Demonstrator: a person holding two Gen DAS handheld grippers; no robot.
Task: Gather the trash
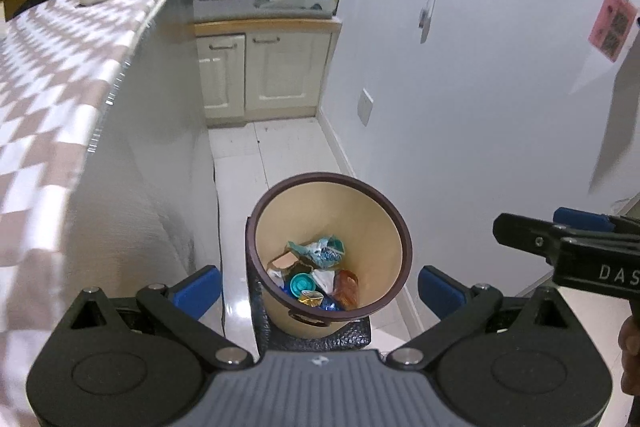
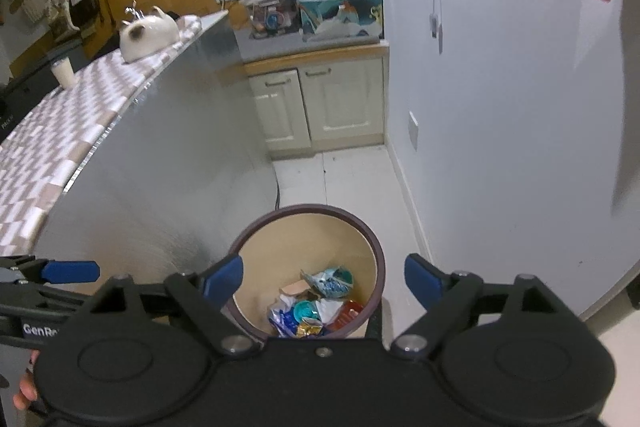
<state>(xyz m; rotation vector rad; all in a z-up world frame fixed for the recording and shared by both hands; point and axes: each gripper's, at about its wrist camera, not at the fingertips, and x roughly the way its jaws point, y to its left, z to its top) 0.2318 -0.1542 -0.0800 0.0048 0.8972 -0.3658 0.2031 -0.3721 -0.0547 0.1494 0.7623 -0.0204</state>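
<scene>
Both views look down into a beige waste bin [image 1: 376, 227] with a dark brown rim, standing on the white tiled floor [image 1: 248, 147] in the lower centre of each frame. The left gripper [image 1: 319, 289] is spread wide with nothing between its blue pads, the bin showing in the gap. The right gripper [image 2: 323, 277] is likewise spread wide and holds nothing; in the left wrist view it enters from the right edge. The trash [image 1: 316, 277] lies at the bottom of the bin: crumpled teal and blue wrappers, a round teal lid, an orange packet and a gold wrapper. At left runs a counter with a checked cloth [image 2: 80, 107], bearing a white cat-shaped ceramic piece [image 2: 150, 33] in the upper left. Cream cabinets [image 2: 320, 103] stand at upper centre.
</scene>
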